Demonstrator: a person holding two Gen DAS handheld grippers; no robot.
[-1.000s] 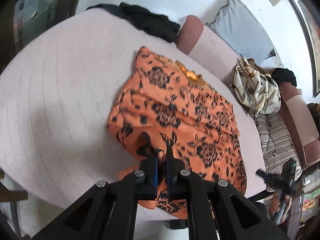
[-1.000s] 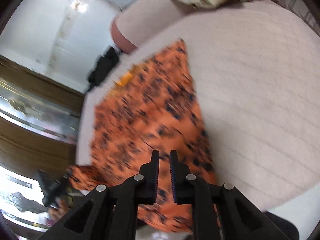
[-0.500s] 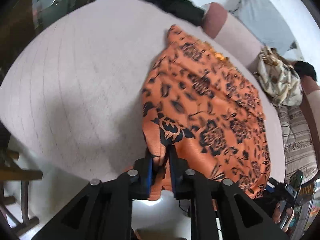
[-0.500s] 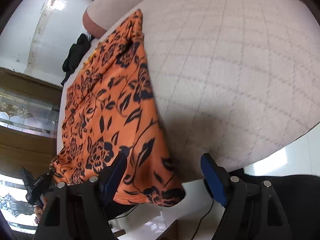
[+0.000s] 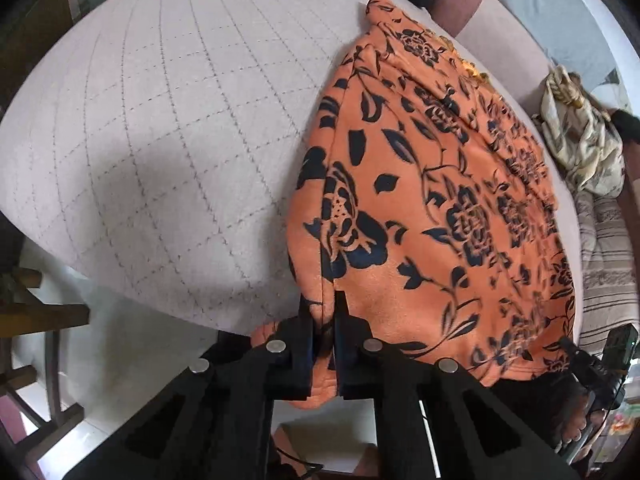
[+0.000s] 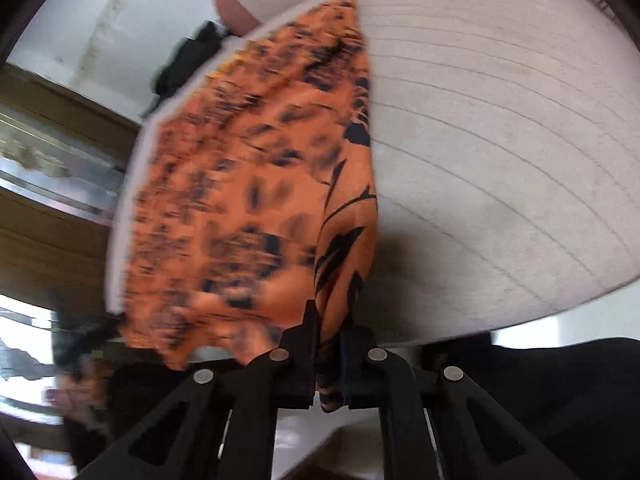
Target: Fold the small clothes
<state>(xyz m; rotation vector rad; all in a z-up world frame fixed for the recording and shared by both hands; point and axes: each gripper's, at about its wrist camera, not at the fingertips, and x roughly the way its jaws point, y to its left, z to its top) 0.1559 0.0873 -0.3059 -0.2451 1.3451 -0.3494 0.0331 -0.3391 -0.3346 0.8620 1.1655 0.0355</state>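
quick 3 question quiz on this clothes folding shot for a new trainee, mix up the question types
1. True or false: the left gripper is shut on the near edge of the orange floral garment.
2. Multiple choice: what does the right gripper hold? A) the black garment B) the orange floral garment C) nothing
3. Fill in: the orange garment lies on a pale ____ pad.

Key: 1 true. 2 B; its jaws have just been closing, with the cloth now pinched between them. 3 quilted.
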